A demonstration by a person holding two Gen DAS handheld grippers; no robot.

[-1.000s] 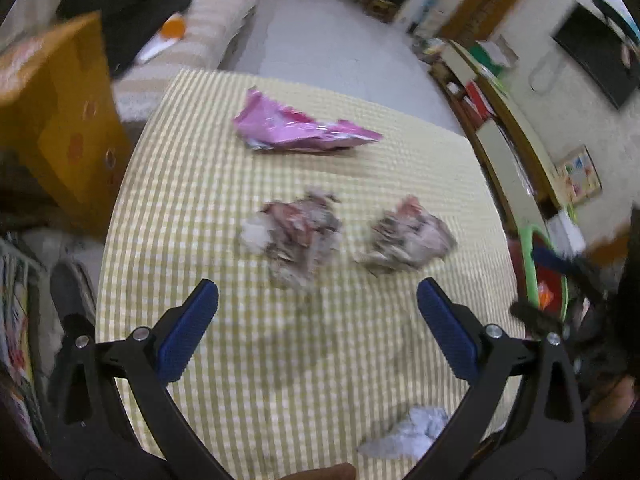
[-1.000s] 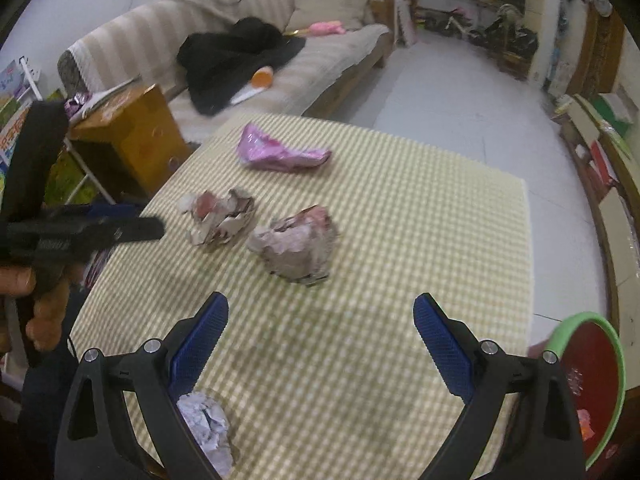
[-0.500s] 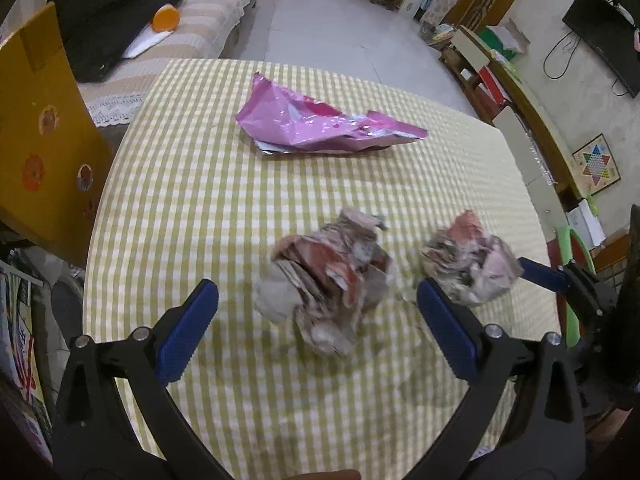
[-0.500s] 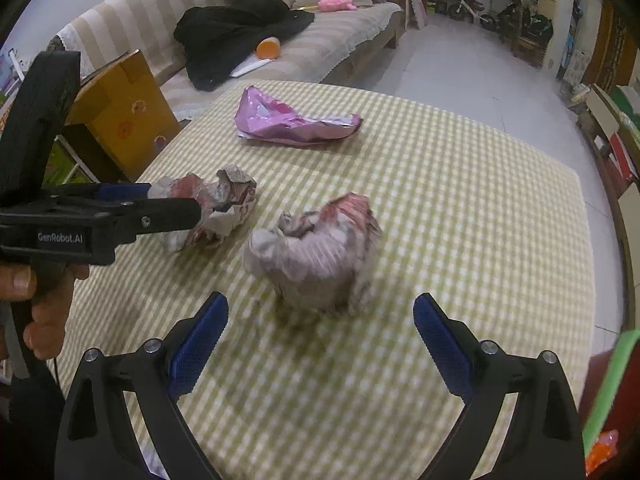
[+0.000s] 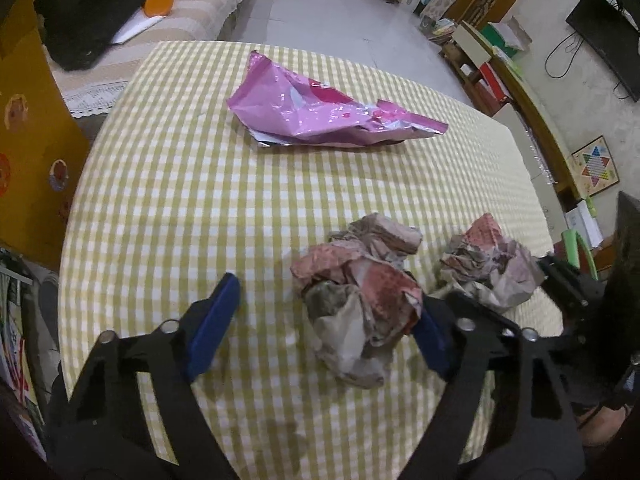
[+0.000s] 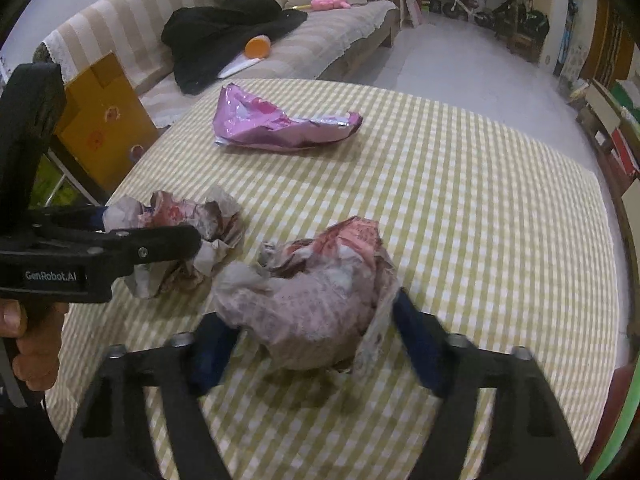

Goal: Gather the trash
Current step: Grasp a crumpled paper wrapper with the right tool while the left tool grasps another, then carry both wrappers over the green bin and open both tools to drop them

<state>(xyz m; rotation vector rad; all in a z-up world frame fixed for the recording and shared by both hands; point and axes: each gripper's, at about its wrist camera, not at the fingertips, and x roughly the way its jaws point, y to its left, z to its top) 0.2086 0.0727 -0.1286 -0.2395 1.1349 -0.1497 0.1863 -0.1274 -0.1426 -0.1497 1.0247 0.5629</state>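
Note:
Two crumpled paper balls and a pink foil wrapper (image 5: 320, 116) lie on a yellow checked tablecloth (image 5: 180, 200). My left gripper (image 5: 324, 324) is open around the left paper ball (image 5: 356, 300); its right pad touches the ball, its left pad stands apart. My right gripper (image 6: 316, 344) is open around the right paper ball (image 6: 316, 296), with the fingers close on both sides. The right ball also shows in the left wrist view (image 5: 488, 268), and the left ball (image 6: 192, 236) and the wrapper (image 6: 272, 124) in the right wrist view.
A striped sofa (image 6: 320, 36) with black clothing (image 6: 224, 32) stands beyond the table. A yellow cardboard box (image 6: 104, 120) is at the table's left. A green-rimmed bin (image 6: 616, 432) shows at the right edge. Shelves (image 5: 504, 80) line the right wall.
Both grippers have moved forward and down, each now straddling its paper ball. Both jaws have narrowed. The right view shows motion blur.

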